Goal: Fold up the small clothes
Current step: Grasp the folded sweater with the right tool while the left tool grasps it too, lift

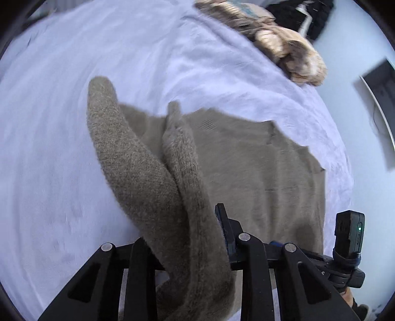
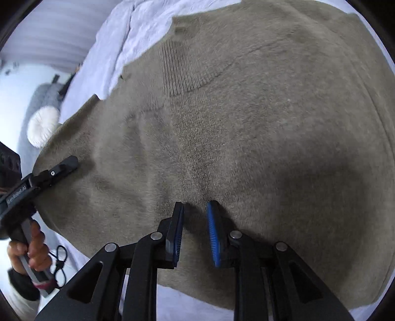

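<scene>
A taupe knit sweater (image 1: pixel 259 168) lies on a pale lavender bedsheet (image 1: pixel 74 111). My left gripper (image 1: pixel 209 222) is shut on a sleeve (image 1: pixel 138 163) of the sweater and holds it raised over the body of the garment; only the right fingertip (image 1: pixel 222 214) shows, the other is hidden by the cloth. In the right wrist view the sweater (image 2: pixel 246 111) fills the frame. My right gripper (image 2: pixel 195 210) is open, its blue pads (image 2: pixel 212 232) resting just above the flat knit. The left gripper (image 2: pixel 59 170) also shows there at the sweater's left edge.
A tan fluffy garment (image 1: pixel 288 47) and a black garment (image 1: pixel 303 17) lie at the bed's far edge. A grey chair with a white round cushion (image 2: pixel 43 128) stands beside the bed. The bedsheet (image 2: pixel 111 44) extends beyond the sweater's collar.
</scene>
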`<state>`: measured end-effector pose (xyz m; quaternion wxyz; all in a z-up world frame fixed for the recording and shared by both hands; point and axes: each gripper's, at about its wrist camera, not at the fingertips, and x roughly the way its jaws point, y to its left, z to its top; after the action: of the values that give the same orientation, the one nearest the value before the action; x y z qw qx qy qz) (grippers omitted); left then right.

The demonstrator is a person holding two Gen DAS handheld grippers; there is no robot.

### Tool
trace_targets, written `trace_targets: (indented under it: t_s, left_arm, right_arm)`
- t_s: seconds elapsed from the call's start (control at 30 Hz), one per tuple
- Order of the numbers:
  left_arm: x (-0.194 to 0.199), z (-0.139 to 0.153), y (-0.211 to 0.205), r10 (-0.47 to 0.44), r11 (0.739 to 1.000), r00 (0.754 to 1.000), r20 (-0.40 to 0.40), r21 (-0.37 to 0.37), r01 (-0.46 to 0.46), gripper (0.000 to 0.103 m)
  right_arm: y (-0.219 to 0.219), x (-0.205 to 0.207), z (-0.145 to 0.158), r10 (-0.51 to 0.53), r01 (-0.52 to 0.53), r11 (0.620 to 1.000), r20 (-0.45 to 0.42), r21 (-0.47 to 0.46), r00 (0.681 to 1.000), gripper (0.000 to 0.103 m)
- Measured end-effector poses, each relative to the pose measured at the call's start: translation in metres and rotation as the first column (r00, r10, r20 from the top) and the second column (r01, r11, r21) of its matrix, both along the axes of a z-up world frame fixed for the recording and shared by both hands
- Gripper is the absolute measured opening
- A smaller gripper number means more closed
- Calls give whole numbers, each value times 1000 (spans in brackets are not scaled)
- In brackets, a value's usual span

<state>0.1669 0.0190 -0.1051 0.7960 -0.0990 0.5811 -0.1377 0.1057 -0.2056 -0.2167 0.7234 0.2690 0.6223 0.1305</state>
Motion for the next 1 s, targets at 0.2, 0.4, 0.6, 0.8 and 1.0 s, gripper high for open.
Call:
trace_targets:
  t_s: [0.2,0.4,0.6,0.8,1.0]
  left_arm:
    - [8,49,-118,-212,977,970,122,47,208,28]
    - [0,8,-249,-425,904,903,58,84,420,29]
    - [-23,0,-247,-396,918,917,41,44,394,75]
    - [-20,34,-191,-297,954,943,149,88,286,79]
    - [8,-12,-123,-90,976,995,36,204,80,79]
  right_arm:
    - [-60,-26,38,-86,77,992,99,96,991,23]
    - [-144,-61,25,-299,275,930,65,242,952,47]
    - [-172,-76,-13,-416,383,805,-29,453,909,53]
    - [-197,-76,-30,-533,455,594,-99,663,841,68]
    - [-186,-52,-34,-564,461,464,-149,756,812,75]
